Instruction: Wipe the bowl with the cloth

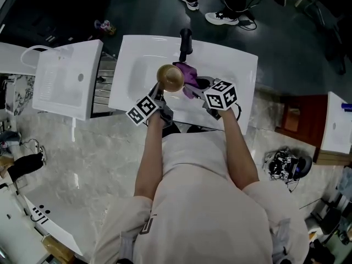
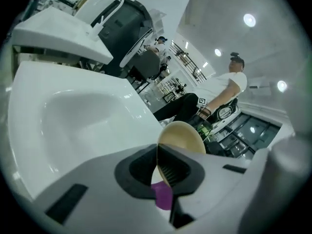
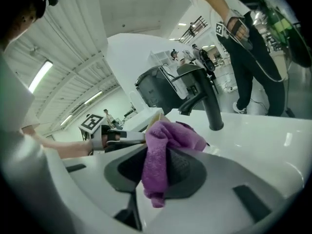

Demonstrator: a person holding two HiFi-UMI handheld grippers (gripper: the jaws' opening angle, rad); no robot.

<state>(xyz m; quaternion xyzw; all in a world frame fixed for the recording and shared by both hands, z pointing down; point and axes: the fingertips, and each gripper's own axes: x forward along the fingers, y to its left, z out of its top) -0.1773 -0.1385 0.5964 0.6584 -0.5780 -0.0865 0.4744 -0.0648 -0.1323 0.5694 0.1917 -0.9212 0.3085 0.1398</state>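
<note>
A tan bowl [image 1: 170, 77] is held on edge over the white sink [image 1: 137, 65]. My left gripper [image 1: 158, 94] is shut on its rim; in the left gripper view the bowl [image 2: 181, 139] stands between the jaws. My right gripper [image 1: 198, 87] is shut on a purple cloth [image 1: 188, 75], which lies against the bowl's right side. In the right gripper view the cloth [image 3: 163, 152] hangs bunched from the jaws, with the bowl's rim [image 3: 152, 119] just behind it. A scrap of the cloth [image 2: 163, 196] shows below the left jaws.
A black faucet [image 1: 186, 42] stands at the sink's far edge, just beyond the bowl. A second white basin unit [image 1: 65, 76] sits to the left. A person's legs and shoes [image 1: 220, 16] are beyond the sink. Cables and gear [image 1: 286, 164] lie at right.
</note>
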